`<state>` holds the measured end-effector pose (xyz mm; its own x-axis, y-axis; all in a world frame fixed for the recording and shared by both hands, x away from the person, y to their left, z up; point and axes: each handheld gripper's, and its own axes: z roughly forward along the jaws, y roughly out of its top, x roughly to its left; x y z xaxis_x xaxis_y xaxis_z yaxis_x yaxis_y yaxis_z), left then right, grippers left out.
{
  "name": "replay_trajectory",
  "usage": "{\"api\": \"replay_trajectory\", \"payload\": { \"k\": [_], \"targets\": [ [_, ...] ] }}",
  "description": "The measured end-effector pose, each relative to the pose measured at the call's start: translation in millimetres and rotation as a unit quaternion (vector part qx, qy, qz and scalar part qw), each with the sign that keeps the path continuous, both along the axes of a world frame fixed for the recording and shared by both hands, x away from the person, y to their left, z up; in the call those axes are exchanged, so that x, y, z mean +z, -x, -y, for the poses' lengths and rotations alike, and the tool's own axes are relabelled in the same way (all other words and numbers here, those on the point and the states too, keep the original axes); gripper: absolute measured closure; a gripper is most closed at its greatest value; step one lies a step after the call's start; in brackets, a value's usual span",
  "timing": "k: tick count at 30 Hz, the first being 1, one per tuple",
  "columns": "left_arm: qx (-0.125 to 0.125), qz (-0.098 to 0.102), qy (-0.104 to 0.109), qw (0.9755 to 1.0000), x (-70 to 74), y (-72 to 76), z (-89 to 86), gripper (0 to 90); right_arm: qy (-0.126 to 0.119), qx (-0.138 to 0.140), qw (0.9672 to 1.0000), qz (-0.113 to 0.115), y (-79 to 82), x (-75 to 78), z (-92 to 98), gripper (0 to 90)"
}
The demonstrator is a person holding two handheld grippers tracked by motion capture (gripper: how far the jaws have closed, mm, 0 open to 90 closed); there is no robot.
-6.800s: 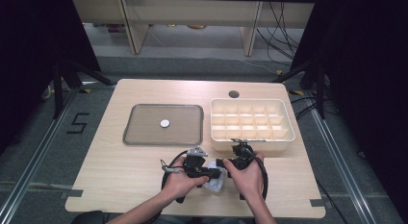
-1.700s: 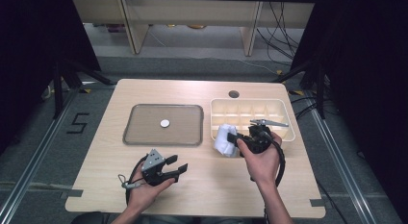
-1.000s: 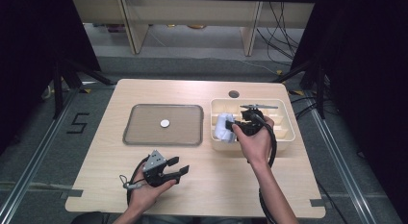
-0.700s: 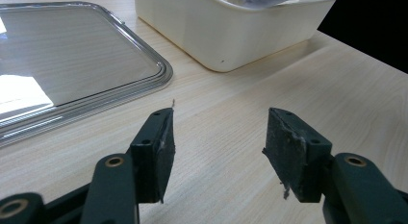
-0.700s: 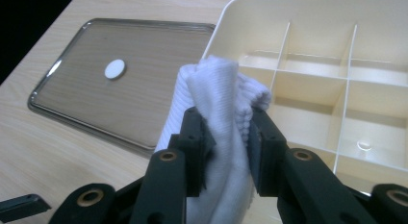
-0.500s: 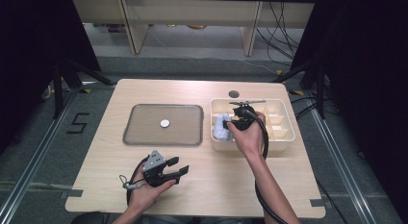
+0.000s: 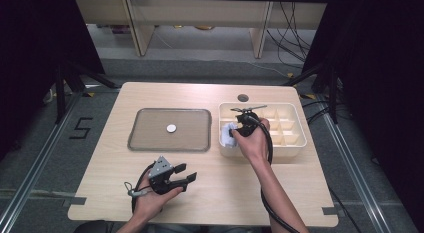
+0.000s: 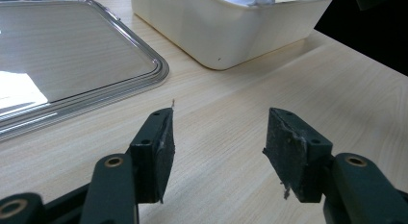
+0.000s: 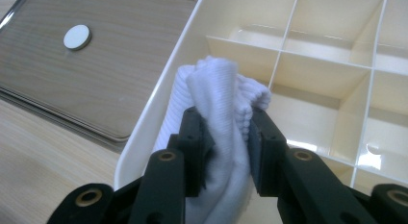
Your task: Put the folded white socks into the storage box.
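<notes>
White ribbed cloth (image 9: 216,113), bunched into a thick fold, is pinched between the two black jaws of the right claw (image 9: 226,137), which a person's right hand (image 7: 252,140) holds over the near-left corner of a cream divided box (image 7: 295,143) on the pale wooden tabletop (image 7: 300,193). From the high view, the cloth (image 7: 227,134) sits just inside the box's left wall, above the compartments at that end, with the right claw (image 7: 239,128) directly beside it and a black cable trailing down along the forearm. The right gripper view shows the fabric spilling above and below the pads, its lower end hanging against the inner face of the box wall; whether it touches the compartment floor cannot be told. To the left of the box lies a grey metal tray (image 7: 145,143) carrying a single small white disc (image 7: 171,128) near its centre, also seen in the right gripper view (image 9: 77,37). Well apart, near the front edge of the tabletop, the left hand (image 7: 152,200) rests with the left claw (image 7: 189,173) pointing toward the box, its jaws spread wide with nothing between them; the left gripper view shows bare wood between its worn pads (image 8: 163,147).
</notes>
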<state>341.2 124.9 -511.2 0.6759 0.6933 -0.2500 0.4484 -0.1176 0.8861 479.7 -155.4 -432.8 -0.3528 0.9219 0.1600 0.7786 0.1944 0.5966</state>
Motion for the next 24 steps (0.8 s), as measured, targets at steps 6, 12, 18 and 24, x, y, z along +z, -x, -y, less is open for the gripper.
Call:
{"api": "replay_trajectory", "payload": {
  "k": [6,12,18,24],
  "targets": [
    [0.001,-0.001,0.000,1.0000,0.4,0.3,0.0,42.7,-0.011,0.029,0.9995,-0.012,-2.6,-1.6,-0.6,70.6],
    [0.000,-0.008,0.008,0.9999,-0.3,0.5,1.1,42.6,0.018,0.000,0.9994,-0.028,-3.3,-2.1,-8.6,69.0],
    [-0.001,-0.001,0.002,1.0000,0.7,-0.2,-0.5,42.5,0.016,-0.005,0.9997,-0.019,-1.7,-1.7,-8.5,57.1],
    [0.000,-0.002,0.001,1.0000,1.0,0.2,-0.5,42.5,-0.001,-0.031,0.9994,-0.017,2.4,9.2,-3.9,45.0]
  ]
}}
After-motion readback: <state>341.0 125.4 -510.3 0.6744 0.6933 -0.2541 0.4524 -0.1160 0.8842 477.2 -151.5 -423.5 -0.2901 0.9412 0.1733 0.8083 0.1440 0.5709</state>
